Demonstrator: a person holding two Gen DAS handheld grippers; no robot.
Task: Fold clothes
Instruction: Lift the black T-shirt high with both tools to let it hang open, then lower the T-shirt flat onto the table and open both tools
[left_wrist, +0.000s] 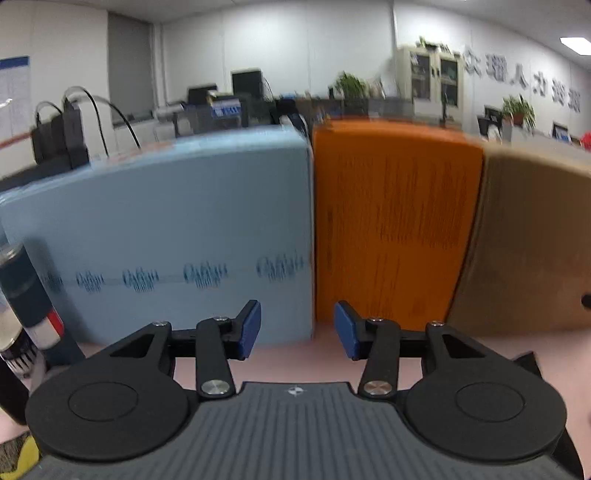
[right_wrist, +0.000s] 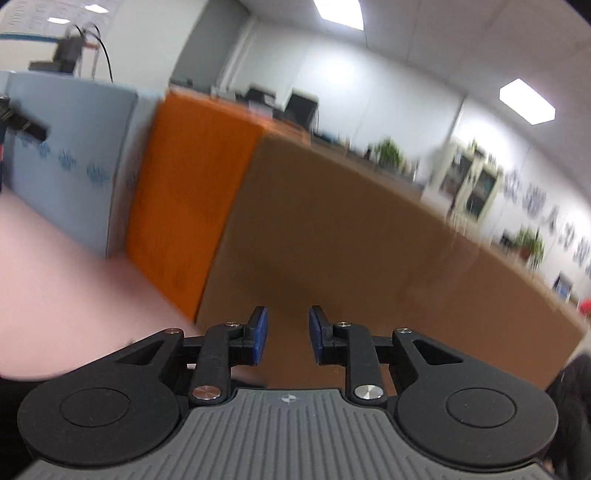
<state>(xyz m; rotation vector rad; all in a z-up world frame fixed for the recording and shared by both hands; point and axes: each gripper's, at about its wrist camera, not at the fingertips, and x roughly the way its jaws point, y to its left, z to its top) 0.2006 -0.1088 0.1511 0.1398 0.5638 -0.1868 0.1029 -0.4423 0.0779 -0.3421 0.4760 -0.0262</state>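
With both the left gripper (left_wrist: 297, 334) and right gripper (right_wrist: 287, 334) spread and empty before the orange panel (left_wrist: 391, 221), no garment shows, so I'd tilt them down toward the pink tabletop (right_wrist: 66, 280) first.

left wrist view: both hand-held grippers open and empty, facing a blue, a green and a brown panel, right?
Not quite: the middle panel is orange, not green, as the left wrist view shows. The left hand-held gripper and right hand-held gripper are open and empty.

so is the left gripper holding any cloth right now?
No. The left gripper is open with nothing between its blue pads.
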